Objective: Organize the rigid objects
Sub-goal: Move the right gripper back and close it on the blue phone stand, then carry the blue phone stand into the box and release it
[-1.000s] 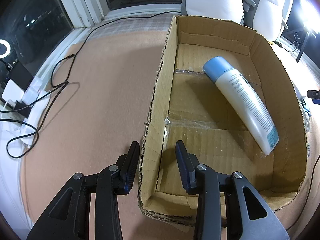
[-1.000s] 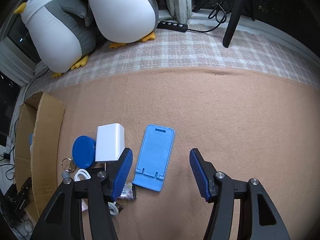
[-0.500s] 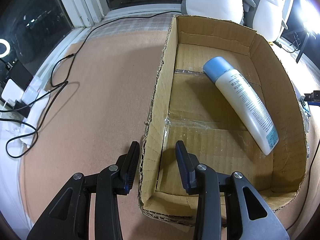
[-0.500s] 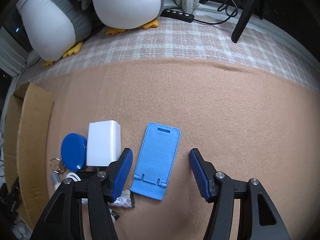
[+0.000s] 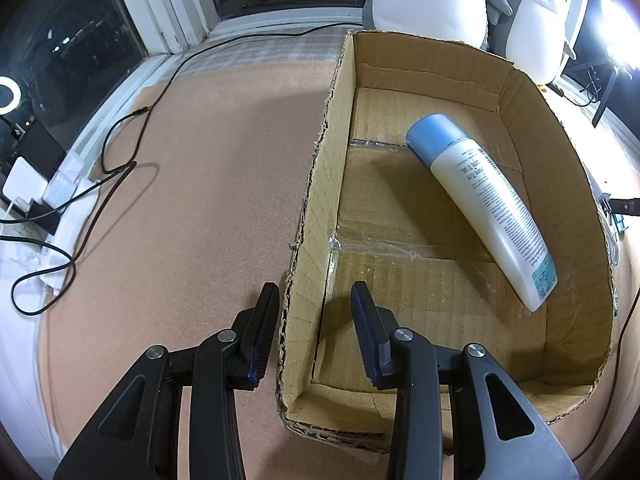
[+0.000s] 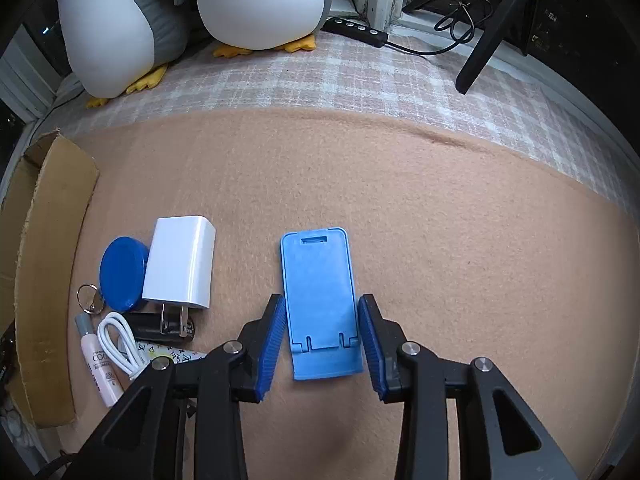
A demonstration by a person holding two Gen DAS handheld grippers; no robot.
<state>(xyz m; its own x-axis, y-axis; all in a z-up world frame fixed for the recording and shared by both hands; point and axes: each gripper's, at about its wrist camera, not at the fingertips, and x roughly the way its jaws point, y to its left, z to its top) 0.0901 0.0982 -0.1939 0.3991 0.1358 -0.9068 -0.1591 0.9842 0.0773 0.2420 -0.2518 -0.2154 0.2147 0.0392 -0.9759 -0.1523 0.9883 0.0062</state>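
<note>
In the left wrist view an open cardboard box (image 5: 320, 152) holds a white bottle with a blue cap (image 5: 484, 204) lying on its side. My left gripper (image 5: 314, 332) is open and straddles the box's left wall near the front corner. In the right wrist view a flat blue phone stand (image 6: 320, 304) lies on the tan mat. My right gripper (image 6: 322, 338) is open with one finger on each side of the stand's near end; contact is unclear. Left of it lie a white charger (image 6: 180, 264), a blue round lid (image 6: 122, 268), a white cable (image 6: 120, 342) and a pink tube (image 6: 100, 368).
The box's outer wall (image 6: 44, 264) shows at the left of the right wrist view. Two plush penguins (image 6: 260, 0) sit on the checked cloth at the back. A black stand leg (image 6: 488, 36) and power strip (image 6: 356, 28) lie beyond. Cables (image 5: 108, 168) trail left of the box.
My right gripper has moved forward and left over the blue phone stand and narrowed, so its fingers now flank the stand. The left gripper and box have not moved.
</note>
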